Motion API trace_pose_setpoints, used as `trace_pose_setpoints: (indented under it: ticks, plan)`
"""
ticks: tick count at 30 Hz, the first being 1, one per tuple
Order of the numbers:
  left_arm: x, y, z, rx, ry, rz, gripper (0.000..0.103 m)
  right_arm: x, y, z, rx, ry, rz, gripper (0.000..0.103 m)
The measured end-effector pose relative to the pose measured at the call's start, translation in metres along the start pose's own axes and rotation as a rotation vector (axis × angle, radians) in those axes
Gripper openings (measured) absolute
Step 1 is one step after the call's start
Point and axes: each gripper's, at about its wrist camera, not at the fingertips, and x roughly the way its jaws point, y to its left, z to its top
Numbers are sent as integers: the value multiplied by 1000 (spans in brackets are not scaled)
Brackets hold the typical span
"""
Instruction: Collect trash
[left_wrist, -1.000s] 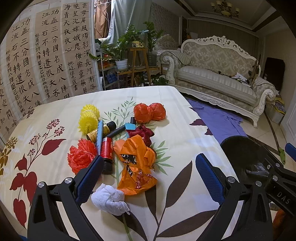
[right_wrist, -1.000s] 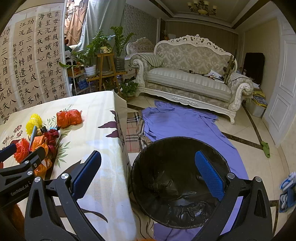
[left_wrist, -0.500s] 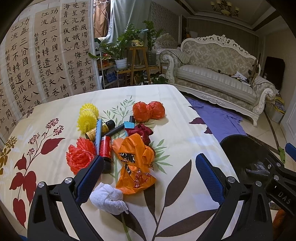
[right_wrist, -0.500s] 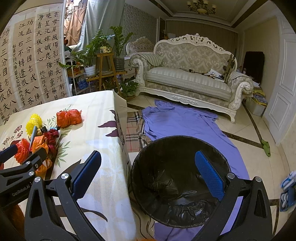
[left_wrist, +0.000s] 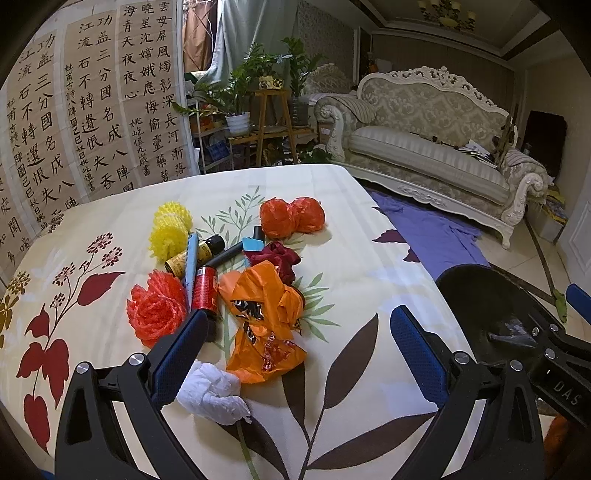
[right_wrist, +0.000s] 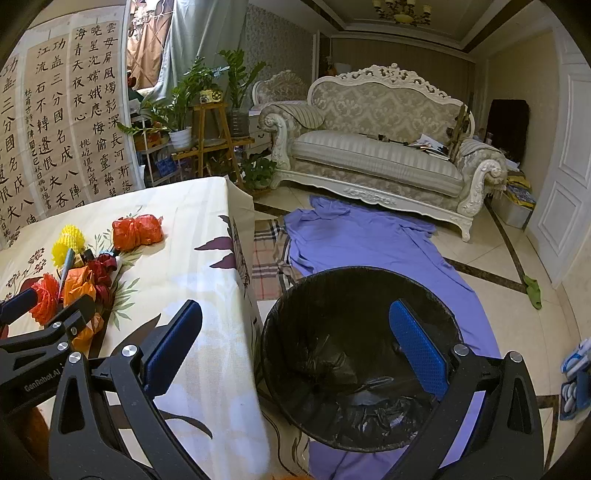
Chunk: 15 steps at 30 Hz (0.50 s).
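Note:
Trash lies heaped on the floral tablecloth (left_wrist: 351, 229): an orange plastic bag (left_wrist: 264, 317), a white crumpled tissue (left_wrist: 212, 393), a red foam net (left_wrist: 157, 308), a yellow foam net (left_wrist: 170, 230), a red-orange bag (left_wrist: 291, 218), a dark red wrapper (left_wrist: 277, 256), a red can (left_wrist: 204, 290) and small bottles. My left gripper (left_wrist: 295, 339) hovers open above the near end of the pile, holding nothing. My right gripper (right_wrist: 295, 332) stands open and empty over the black-lined trash bin (right_wrist: 362, 354) on the floor beside the table.
The table's right edge (right_wrist: 243, 280) drops next to the bin. A purple cloth (right_wrist: 369, 240) lies on the tiled floor before an ornate sofa (right_wrist: 376, 155). Plants on a wooden stand (left_wrist: 273, 110) and calligraphy panels (left_wrist: 96, 107) are behind the table.
The left gripper has drifted slightly, so the trash pile sits a little higher in its view. The right gripper stays over the bin. Both remain open.

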Motion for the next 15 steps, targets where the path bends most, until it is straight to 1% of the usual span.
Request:
trace_pose_setpoints:
  ticks: [4, 9, 10, 11, 12, 13, 14, 15]
  plan:
    - [-1, -1, 0, 3, 0, -2, 96, 0, 3, 0, -13, -2, -14, 99]
    - [-3, 0, 0, -2, 0, -3, 96, 0, 2, 0, -6, 7, -9, 99]
    - [-3, 2, 1, -5, 0, -3, 95, 0, 3, 0, -3, 11, -5, 98]
    - [-3, 4, 2, -7, 0, -3, 94, 0, 3, 0, 0, 14, -1, 95]
    - [-4, 7, 3, -9, 2, -1, 91, 1, 3, 0, 3, 16, 1, 92]
    - [-5, 10, 3, -13, 2, 3, 87, 1, 4, 0, 7, 23, 6, 86]
    - [-5, 12, 3, -16, 4, 7, 76, 2, 5, 0, 9, 30, 12, 82]
    - [-5, 17, 2, -23, 13, 10, 73, 3, 5, 1, 11, 35, 18, 81]
